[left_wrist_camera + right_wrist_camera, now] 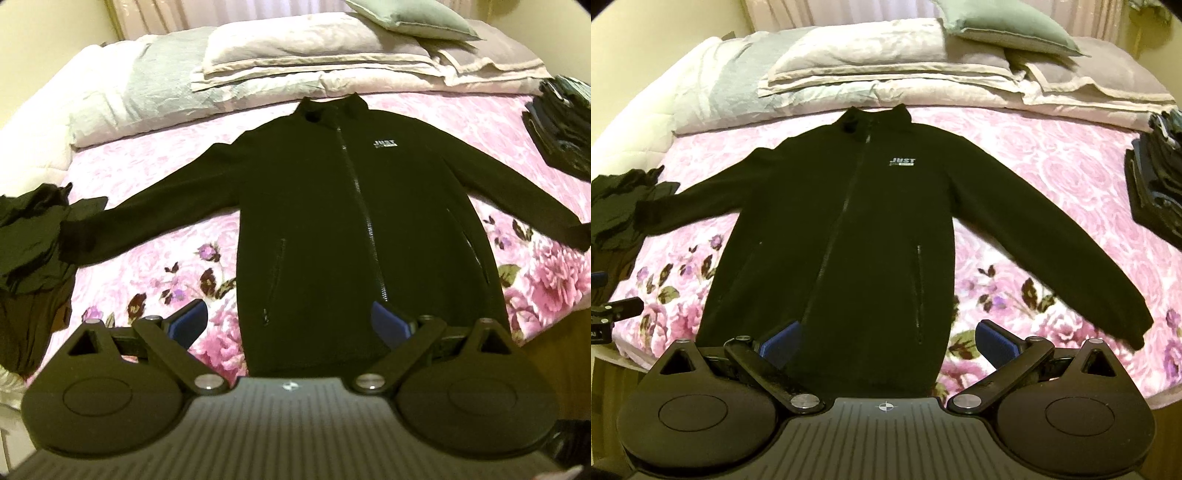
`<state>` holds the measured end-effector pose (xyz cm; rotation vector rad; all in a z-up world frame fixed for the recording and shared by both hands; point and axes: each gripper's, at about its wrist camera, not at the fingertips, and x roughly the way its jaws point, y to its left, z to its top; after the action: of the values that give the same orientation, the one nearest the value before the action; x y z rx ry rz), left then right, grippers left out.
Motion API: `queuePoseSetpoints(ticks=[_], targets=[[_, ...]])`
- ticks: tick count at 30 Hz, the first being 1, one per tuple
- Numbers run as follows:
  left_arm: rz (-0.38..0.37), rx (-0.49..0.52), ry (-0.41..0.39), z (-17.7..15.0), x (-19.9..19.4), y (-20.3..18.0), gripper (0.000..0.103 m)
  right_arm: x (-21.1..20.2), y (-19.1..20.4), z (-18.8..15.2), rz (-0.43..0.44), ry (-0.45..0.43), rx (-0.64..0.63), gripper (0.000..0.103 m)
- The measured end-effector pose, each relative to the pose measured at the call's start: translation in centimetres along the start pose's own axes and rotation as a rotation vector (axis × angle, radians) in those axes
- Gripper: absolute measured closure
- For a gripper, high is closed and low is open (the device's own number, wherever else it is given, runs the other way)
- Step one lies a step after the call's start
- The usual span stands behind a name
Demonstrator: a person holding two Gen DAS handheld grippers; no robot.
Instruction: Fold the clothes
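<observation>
A: Where does the black jacket (332, 206) lie?

B: Flat on the bed (155, 184), zipped, sleeves out, just ahead of both pairs of fingers.

A: And the fingers?

B: The left gripper (290, 325) is spread over the hem, holding nothing. The right gripper (888, 341) also; touching seems unlikely, but I cannot tell.

The jacket (314, 206) is matt black fleece-like cloth with a glossy zipper (364, 206) and a printed white logo (384, 144). The bed cover (155, 162) is soft pink floral cloth; the folded bedding (295, 55) looks crinkled. Each hand-held gripper (290, 321) (886, 341) is matt black plastic with shiny metal screws (207, 380) and ribbed blue pads (995, 341)
</observation>
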<state>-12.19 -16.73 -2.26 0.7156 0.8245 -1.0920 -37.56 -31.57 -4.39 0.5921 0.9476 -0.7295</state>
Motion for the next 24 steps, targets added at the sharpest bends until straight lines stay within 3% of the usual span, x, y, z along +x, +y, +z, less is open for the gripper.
queuePoseSetpoints(ticks=[15, 19, 24], targets=[[0.059, -0.106, 0.001, -1.4, 0.1, 3.5, 0.009, 1.6, 2.4, 1.1, 0.066, 0.002, -0.085, 0.0], [0.085, -0.124, 0.006, -1.6, 0.5, 6.4, 0.009, 2.8, 5.9, 2.1, 0.108, -0.013, -0.156, 0.0], [0.15, -0.095, 0.019, -2.0, 1.7, 12.3, 0.009, 5.7, 14.0, 4.1, 0.167, -0.06, -0.315, 0.0]])
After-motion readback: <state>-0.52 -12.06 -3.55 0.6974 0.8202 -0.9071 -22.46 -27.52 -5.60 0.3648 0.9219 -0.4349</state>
